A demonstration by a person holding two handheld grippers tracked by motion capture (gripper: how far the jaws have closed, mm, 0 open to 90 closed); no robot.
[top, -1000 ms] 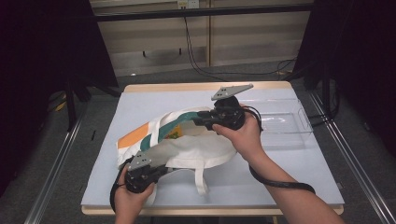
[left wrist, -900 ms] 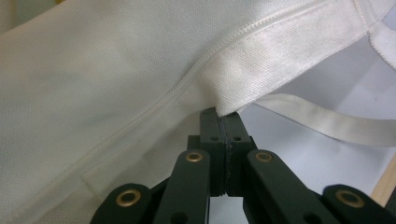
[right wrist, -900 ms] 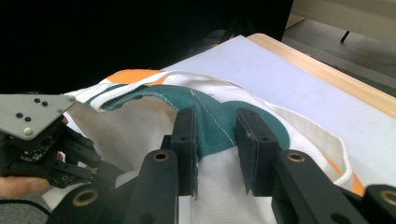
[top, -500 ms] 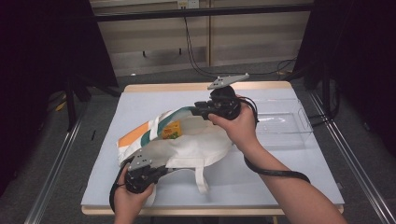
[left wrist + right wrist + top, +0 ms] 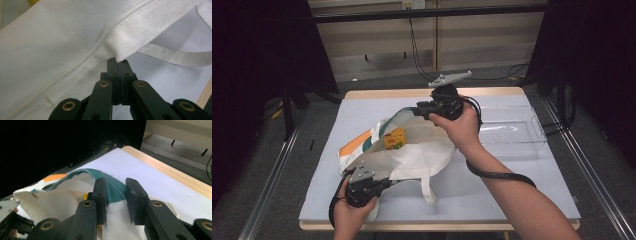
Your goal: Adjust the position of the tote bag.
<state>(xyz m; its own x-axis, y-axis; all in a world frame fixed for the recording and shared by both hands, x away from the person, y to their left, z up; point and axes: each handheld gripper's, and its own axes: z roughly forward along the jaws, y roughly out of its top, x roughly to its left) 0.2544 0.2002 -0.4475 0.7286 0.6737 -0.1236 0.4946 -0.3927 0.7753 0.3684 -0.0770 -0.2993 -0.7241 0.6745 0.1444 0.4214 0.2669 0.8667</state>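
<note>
Tote bag (image 5: 412,152) lies at desk (image 5: 522,180) centre, mouth held open, yellow carton (image 5: 394,138) visible inside. Left tongs (image 5: 384,184) pressed together, pinching bag's near white hem by strap (image 5: 428,187). Right tongs (image 5: 419,111) spread, green rim (image 5: 112,186) betw. jaws, touching one; clear tray (image 5: 512,131) just beside right hand.

I'm working over a wooden-edged table (image 5: 472,93) covered by a pale sheet (image 5: 517,185). A white tote bag (image 5: 422,152) lies on the sheet near the centre, and a clear plastic tray (image 5: 512,131) sits at about three o'clock from it.
</note>
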